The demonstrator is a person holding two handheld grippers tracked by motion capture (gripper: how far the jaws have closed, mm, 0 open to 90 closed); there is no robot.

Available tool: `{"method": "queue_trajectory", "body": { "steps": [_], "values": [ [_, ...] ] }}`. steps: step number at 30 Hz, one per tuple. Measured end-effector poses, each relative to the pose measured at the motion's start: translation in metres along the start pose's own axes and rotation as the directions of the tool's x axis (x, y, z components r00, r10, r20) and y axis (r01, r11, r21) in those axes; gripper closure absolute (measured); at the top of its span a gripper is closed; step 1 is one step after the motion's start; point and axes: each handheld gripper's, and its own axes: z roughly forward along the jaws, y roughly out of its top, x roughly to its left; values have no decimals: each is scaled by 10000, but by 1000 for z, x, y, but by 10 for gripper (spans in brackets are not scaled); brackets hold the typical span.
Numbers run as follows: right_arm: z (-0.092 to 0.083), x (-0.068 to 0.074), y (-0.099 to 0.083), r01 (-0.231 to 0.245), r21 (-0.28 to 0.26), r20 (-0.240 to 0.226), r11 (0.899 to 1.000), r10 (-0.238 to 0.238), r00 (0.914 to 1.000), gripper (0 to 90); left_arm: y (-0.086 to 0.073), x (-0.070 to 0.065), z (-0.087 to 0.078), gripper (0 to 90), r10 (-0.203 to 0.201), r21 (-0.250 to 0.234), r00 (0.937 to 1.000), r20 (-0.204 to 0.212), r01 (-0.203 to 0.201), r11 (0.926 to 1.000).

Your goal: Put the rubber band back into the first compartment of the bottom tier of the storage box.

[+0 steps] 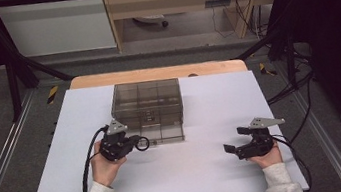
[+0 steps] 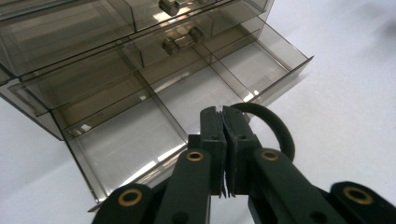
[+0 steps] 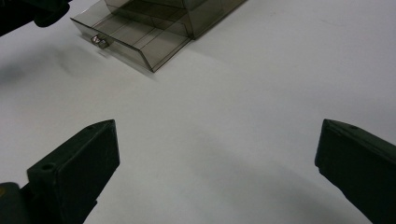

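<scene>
Nearest the person, both forearms in pale sleeves enter the high view at about 6 o'clock of the white table (image 1: 179, 175). Its near half is bare, leaving open room between the two hands. The right gripper (image 1: 230, 139) rests toward 4 o'clock, well apart from everything else; its jaws stand wide open and hold nothing, with bare table between them in the right gripper view (image 3: 215, 158).

At about 8 o'clock, the left gripper (image 1: 137, 142) sits just beside the front of the pulled-out drawer. Its jaws are pressed together on a black ring (image 2: 271, 126), a dark rubbery loop whose arc stands out to one side of the tips. In the high view the ring (image 1: 142, 143) shows as a small loop at the gripper's tip, close against the drawer's front edge.

Farther on, at table centre, stands the smoked clear drawer box (image 1: 146, 102). Its bottom drawer (image 1: 163, 133) is drawn out toward the person. The left gripper view shows the drawer (image 2: 154, 116) divided by partitions into compartments, with small handles on the drawers above. The right gripper view shows the drawer (image 3: 135, 39) side-on at 11 o'clock, with its small front handle.

Beyond the box, at 12 o'clock, the table's wooden far edge (image 1: 155, 73) marks the limit. Open table lies to either side of the box.
</scene>
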Motion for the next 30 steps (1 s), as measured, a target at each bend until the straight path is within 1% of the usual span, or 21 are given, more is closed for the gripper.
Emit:
{"method": "queue_trajectory", "body": {
  "steps": [5, 6, 7, 10, 15, 30],
  "values": [
    [0, 0, 0, 23, -30, 4, 10000, -23, 10000, 4, 1, 5, -1, 873, -46, -30, 9999, -163, 46, 10000],
    [0, 0, 0, -2, -40, -4, 10000, 2, 10000, 4, 1, 6, -1, 874, -121, -25, 9998, -124, 121, 9999],
    [0, 0, 0, -4, -44, -17, 10000, 4, 10000, 4, 1, 6, -1, 874, -109, -27, 9998, -148, 109, 9999],
    [0, 0, 0, 32, 46, -3, 10000, -32, 10000, 4, 1, 9, -1, 874, -113, -41, 9996, -247, 112, 9999],
    [0, 0, 0, 15, 14, -4, 10000, -15, 10000, 4, 1, 12, -1, 874, -211, -10, 9994, -262, 211, 9998],
    [0, 0, 0, 42, 74, 2, 10000, -42, 10000, 4, 3, 21, -2, 873, -303, -124, 9984, -481, 297, 9995]
  ]
}}
